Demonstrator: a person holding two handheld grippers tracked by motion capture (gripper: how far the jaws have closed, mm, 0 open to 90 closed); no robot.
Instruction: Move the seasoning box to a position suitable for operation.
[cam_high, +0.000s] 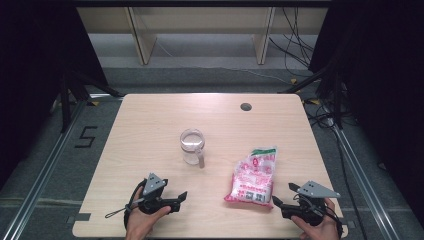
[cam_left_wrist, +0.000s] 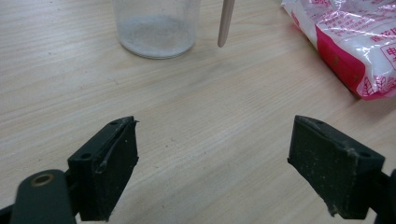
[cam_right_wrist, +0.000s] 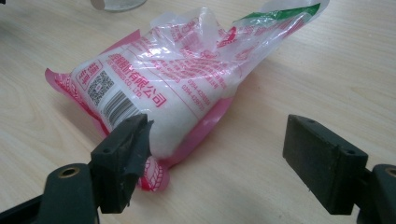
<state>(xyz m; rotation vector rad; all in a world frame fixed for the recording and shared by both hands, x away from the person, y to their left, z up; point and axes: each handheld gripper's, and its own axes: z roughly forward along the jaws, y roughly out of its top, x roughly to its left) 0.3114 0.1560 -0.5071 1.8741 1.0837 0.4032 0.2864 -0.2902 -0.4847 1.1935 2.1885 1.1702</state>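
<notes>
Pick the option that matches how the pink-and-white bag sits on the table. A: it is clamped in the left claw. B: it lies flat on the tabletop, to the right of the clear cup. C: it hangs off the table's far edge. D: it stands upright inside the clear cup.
B: the high view shows the bag lying on the table, right of the clear cup and apart from it.

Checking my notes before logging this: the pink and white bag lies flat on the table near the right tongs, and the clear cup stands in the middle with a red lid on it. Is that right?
Not quite. The clear cup has no red lid; its top is open in the high view, with a light stick beside it. The rest holds: the pink and white bag lies flat near the right tongs.
</notes>
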